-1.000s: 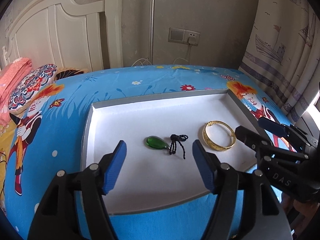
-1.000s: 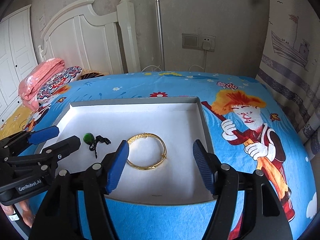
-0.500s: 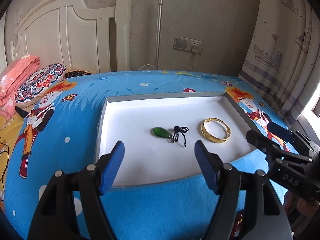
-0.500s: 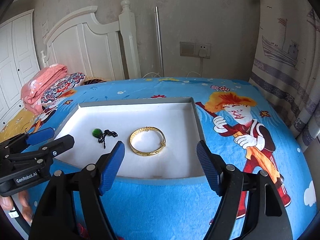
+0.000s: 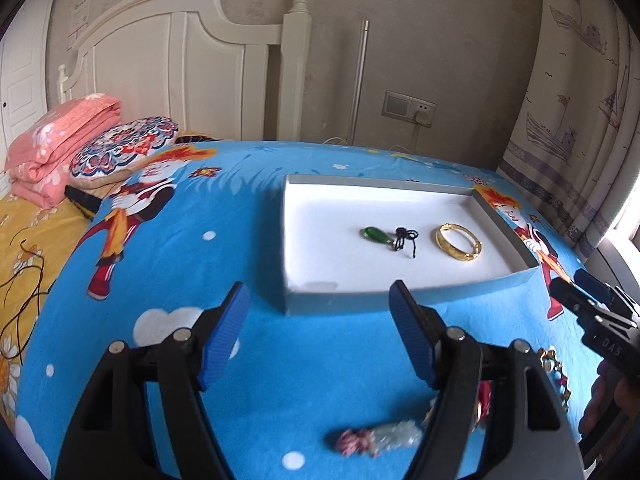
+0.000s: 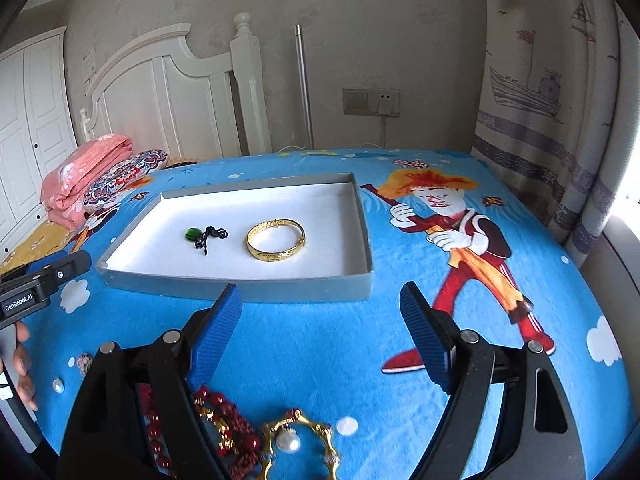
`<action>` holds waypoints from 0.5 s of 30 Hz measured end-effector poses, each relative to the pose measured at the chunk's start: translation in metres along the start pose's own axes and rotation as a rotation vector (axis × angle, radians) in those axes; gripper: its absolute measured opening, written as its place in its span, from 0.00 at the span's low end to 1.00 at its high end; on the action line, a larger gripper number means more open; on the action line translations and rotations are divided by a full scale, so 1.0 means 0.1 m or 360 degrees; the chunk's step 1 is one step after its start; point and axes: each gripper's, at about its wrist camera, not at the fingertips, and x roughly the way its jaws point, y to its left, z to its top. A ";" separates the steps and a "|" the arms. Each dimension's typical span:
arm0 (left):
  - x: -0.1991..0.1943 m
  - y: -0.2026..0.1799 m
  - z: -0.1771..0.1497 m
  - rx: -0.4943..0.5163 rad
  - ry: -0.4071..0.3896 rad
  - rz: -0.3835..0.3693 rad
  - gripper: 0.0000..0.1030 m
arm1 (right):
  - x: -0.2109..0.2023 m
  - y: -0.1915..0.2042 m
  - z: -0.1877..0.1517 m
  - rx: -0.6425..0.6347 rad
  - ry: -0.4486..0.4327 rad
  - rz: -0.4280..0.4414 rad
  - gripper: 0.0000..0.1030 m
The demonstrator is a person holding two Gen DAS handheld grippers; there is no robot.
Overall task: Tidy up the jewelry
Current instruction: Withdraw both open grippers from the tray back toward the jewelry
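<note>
Left wrist view: the left gripper (image 5: 318, 334) hovers with its jaws spread wide and empty over the blue cartoon-print bedspread (image 5: 180, 280). Ahead lies the shallow grey-walled white tray (image 5: 344, 302), holding a green teardrop pendant on a black cord (image 5: 378, 236) and a gold bangle (image 5: 458, 242), well apart from the jaws. Just below the jaws lies a blurred pink-and-pale beaded piece (image 5: 378, 438); it looks light and limp, best pinched at its middle.

Right wrist view: the right gripper (image 6: 320, 338) also stands wide open, holding nothing. Beneath it, near the bottom edge, lie a dark red bead string (image 6: 218, 426) and an ornate gold frame brooch with a white pearl (image 6: 298, 446). The beads probably sag and roll, so I would grip a bunched section. The brooch seems stiff but delicate; its rim is the safest hold.
</note>
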 end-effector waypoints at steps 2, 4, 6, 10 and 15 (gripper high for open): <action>-0.06 0.06 -0.06 -0.0017 0.0001 0.0001 0.68 | -0.07 -0.02 -0.05 -0.0002 0.0000 0.0010 0.75; -0.12 0.12 -0.13 -0.0023 0.0001 -0.0001 0.68 | -0.12 -0.03 -0.10 0.0001 0.0005 0.0020 0.75; -0.17 0.17 -0.19 -0.0032 0.0000 0.0008 0.68 | -0.16 -0.04 -0.16 -0.0004 0.0013 0.0026 0.75; -0.28 0.24 -0.29 -0.0040 -0.0001 0.0025 0.68 | -0.22 -0.08 -0.30 0.0001 0.0028 0.0025 0.75; -0.41 0.29 -0.42 -0.0033 -0.0005 0.0044 0.68 | -0.28 -0.10 -0.44 -0.0009 0.0036 0.0018 0.76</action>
